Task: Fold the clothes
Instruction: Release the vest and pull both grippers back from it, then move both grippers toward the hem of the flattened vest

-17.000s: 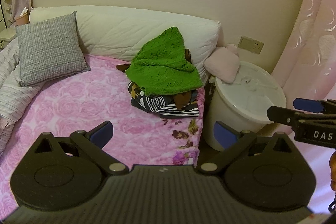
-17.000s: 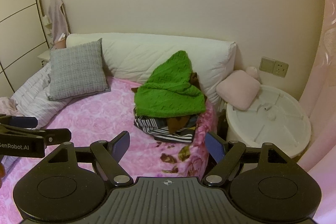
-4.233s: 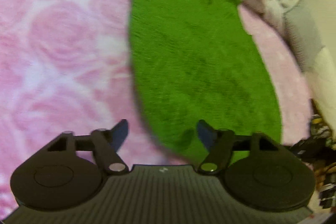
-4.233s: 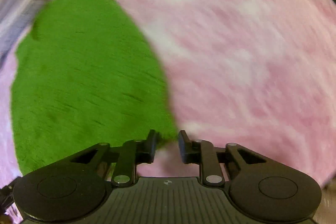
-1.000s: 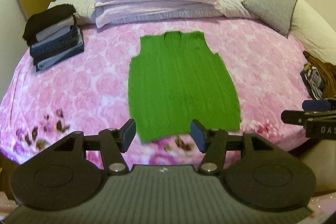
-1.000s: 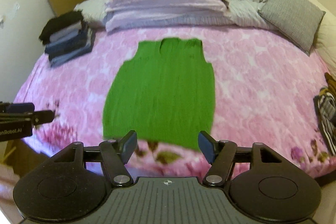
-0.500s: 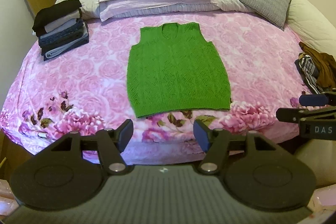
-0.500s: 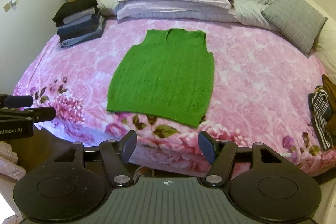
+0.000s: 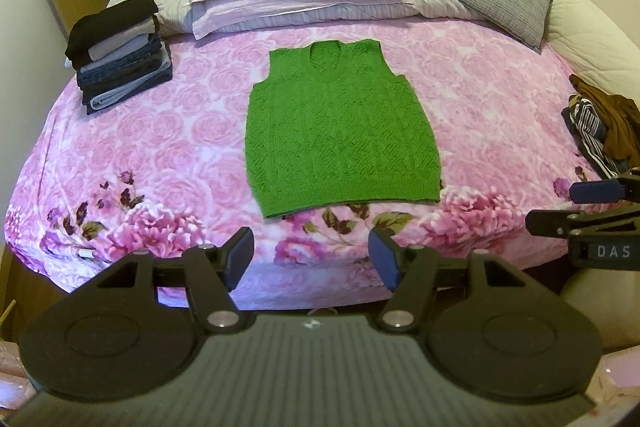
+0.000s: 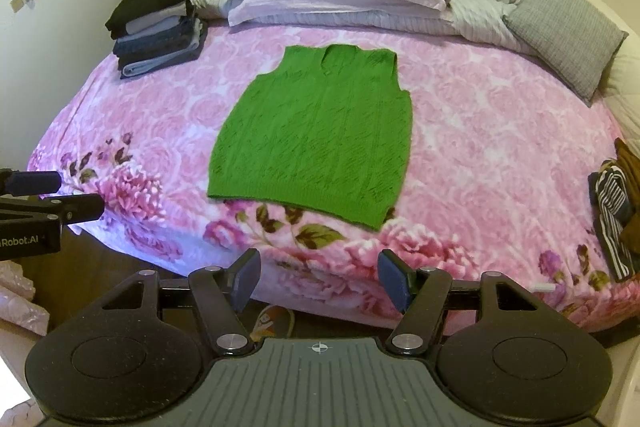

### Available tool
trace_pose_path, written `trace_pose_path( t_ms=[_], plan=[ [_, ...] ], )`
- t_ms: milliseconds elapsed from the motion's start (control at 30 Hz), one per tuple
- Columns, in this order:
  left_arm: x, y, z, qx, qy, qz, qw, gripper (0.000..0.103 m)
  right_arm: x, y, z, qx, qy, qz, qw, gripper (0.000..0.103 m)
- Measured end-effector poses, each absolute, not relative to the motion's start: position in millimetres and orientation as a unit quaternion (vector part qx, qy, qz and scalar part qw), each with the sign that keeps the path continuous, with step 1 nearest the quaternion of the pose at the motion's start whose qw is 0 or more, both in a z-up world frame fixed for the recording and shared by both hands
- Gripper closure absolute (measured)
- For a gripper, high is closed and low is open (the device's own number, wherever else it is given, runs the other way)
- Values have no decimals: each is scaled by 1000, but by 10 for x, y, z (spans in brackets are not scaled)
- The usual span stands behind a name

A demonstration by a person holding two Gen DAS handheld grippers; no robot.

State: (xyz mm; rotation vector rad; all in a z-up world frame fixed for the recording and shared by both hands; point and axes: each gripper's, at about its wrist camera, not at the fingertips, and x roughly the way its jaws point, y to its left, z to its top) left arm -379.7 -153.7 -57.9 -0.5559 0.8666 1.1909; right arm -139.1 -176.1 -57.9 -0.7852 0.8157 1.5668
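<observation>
Green knit vest (image 9: 340, 131) lies flat mid-bed, no fold in it yet. Folded stack (image 9: 120, 55) sits at 10 o'clock, unfolded heap (image 9: 600, 131) at 3. We've got left gripper (image 9: 311, 259) and right gripper (image 10: 319, 281) empty, fingers spread, short of the bed (image 9: 160, 147).

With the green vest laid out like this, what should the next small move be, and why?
Probably bring the left gripper forward to the near left hem corner of the green vest. The vest lies flat and unfolded on the bed, and both grippers are open, empty and back off the bed's edge, the right gripper too.
</observation>
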Motion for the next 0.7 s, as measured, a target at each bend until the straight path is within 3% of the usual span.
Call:
trace_pose_path(
  t_ms=[700],
  plan=[
    [-3946, -1545, -530, -256, 374, 556, 697, 41, -1473, -1695, -549, -338, 332, 682, 557, 41]
  ],
)
